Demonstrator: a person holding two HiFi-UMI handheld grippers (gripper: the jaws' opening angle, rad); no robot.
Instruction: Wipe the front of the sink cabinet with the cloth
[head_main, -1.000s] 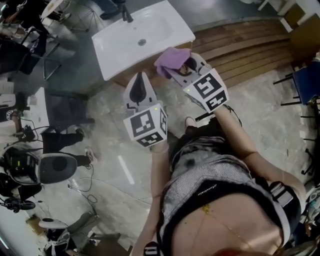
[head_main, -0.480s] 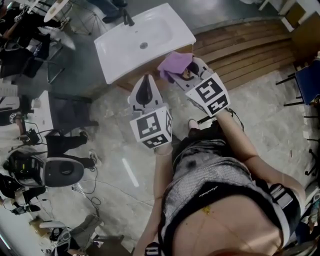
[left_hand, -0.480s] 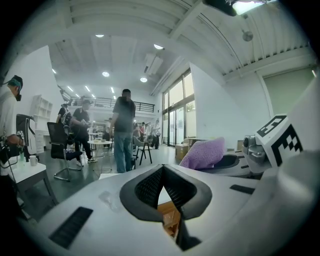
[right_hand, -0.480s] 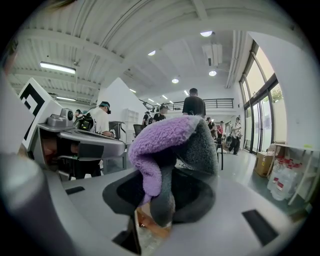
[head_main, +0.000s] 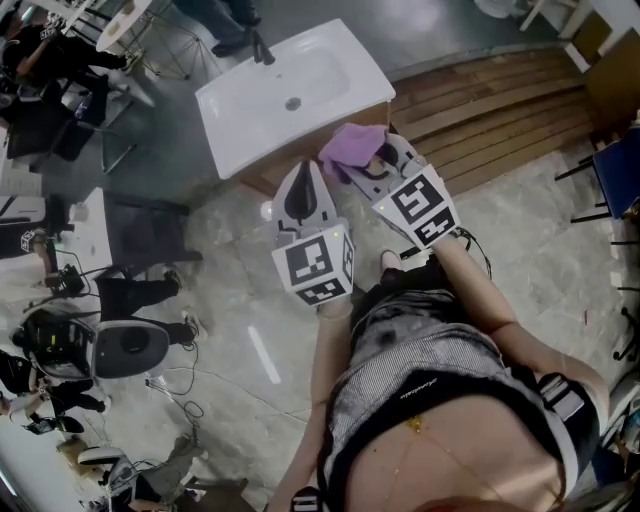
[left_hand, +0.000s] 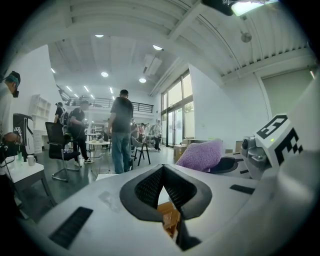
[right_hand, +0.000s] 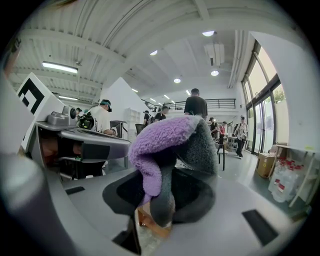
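Mostly hidden in the head view: the front of the sink cabinet (head_main: 258, 184), seen only as a thin brown wooden strip under the overhanging white basin (head_main: 250, 110). Contact between cloth and cabinet not readable from any view. Cut off at the lower frame edge: the holder's striped top (head_main: 420, 350) and both forearms. Right gripper (head_main: 363, 157) clamped on the cloth (head_main: 345, 145), a plush purple fold with a grey reverse, bunched and bulging above the jaw tips just off the basin's near right corner. In the right gripper view, the same fuzzy pile (right_hand: 167, 145) draped over dark ribbed pads, with the tips buried in it. Left gripper (head_main: 304, 172) just beside it on the left, jaws pressed together at the tips with nothing between them. A sliver of orange-brown wood showing through the gap behind them. Basin smooth, glossy, rectangular, with a dark tap (head_main: 262, 48) at the far edge. Around: pale veined stone floor (head_main: 240, 320), slatted wooden decking (head_main: 480, 100) to the right, a dark office chair (head_main: 140, 225) to the left. Standing people (left_hand: 120, 135) in a bright hall beyond, too small for detail.
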